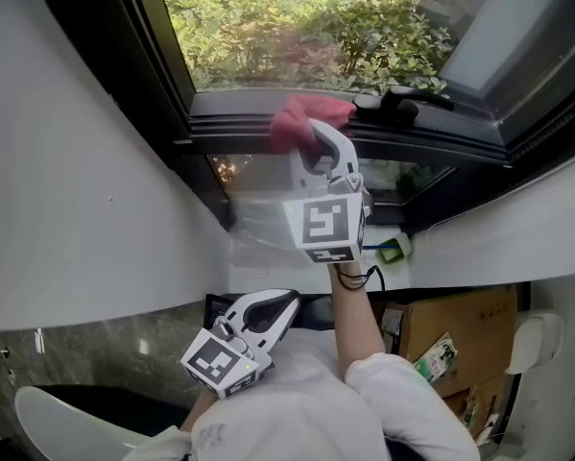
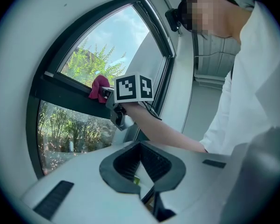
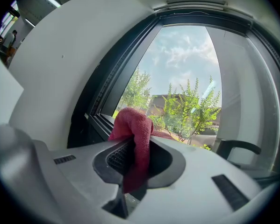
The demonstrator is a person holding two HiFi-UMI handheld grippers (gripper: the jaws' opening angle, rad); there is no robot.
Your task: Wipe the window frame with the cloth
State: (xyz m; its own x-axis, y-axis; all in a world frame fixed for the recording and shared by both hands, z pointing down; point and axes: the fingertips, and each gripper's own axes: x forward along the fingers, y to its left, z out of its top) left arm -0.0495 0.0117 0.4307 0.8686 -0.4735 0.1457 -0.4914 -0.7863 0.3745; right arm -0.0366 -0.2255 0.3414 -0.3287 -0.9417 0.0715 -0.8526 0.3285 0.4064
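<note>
A red cloth (image 1: 301, 118) is bunched against the dark horizontal rail of the window frame (image 1: 229, 113), and my right gripper (image 1: 316, 134) is shut on it. In the right gripper view the cloth (image 3: 135, 129) hangs out between the jaws, just in front of the frame (image 3: 90, 120). My left gripper (image 1: 285, 302) is held low by the person's body, well below the window, jaws together and holding nothing. The left gripper view looks over its own closed tips (image 2: 140, 144) up at the cloth (image 2: 98, 87) and the frame (image 2: 60, 94).
A black window handle (image 1: 402, 99) sits on the rail right of the cloth. A white sill (image 1: 479, 238) carries a small green item (image 1: 395, 250). A cardboard box (image 1: 460, 329) stands below right. A white curved wall (image 1: 76, 209) lies to the left.
</note>
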